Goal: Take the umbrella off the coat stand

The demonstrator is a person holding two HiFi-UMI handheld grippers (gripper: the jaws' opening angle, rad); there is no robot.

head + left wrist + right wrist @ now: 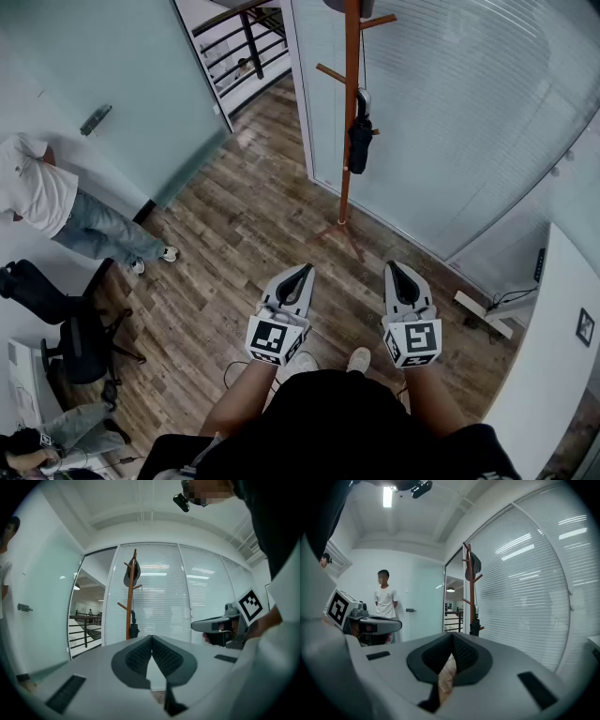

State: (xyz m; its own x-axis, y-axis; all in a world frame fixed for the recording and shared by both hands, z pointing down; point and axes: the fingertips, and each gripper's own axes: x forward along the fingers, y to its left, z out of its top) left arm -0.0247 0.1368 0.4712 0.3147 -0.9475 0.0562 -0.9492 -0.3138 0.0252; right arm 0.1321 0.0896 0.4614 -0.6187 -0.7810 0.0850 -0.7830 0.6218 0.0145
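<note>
A wooden coat stand (pixel 350 112) rises in front of a glass wall with blinds. A folded black umbrella (pixel 360 141) hangs from one of its pegs by a strap. Both gripper views catch the stand too (pixel 130 602) (pixel 471 597), with the umbrella (pixel 134 629) (pixel 475 627) low on the pole. My left gripper (pixel 304 269) and right gripper (pixel 391 266) are held level side by side, well short of the stand. Each has its jaws closed tip to tip with nothing between them.
A person in a white shirt (pixel 56 211) stands at the left by a frosted glass door (pixel 122 84). An office chair (pixel 75 328) sits at the lower left. A white desk edge (pixel 553 347) is at the right. A stair railing (pixel 244 42) lies beyond the doorway.
</note>
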